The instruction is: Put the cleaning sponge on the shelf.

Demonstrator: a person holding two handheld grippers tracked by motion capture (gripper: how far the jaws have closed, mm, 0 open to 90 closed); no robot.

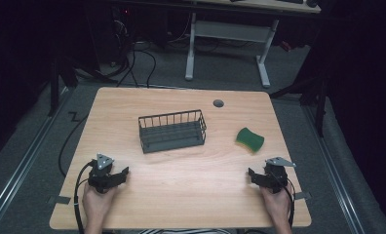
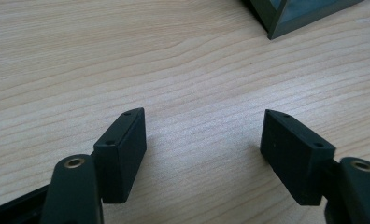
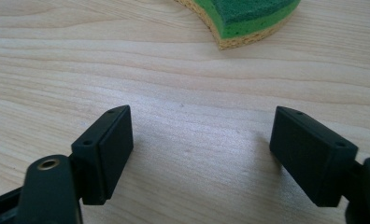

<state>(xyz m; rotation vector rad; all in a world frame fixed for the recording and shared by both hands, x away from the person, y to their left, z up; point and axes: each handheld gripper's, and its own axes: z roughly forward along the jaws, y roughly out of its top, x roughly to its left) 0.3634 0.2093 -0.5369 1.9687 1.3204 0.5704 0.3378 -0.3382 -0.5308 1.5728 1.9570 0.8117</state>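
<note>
A dark wire basket stands in the middle of the wooden table, and one corner of it appears at the top of the left gripper view. A green sponge with a yellow underside lies to the right of the basket, flat on the table. My left gripper rests near the front left edge, held by a hand, jaws wide apart over bare wood. At the front right my right gripper is open too, with the sponge just ahead of it.
A round grey cable hole sits near the table's far edge. Beyond the table are a white-legged desk and cables on the floor. Bare wood lies between the two grippers.
</note>
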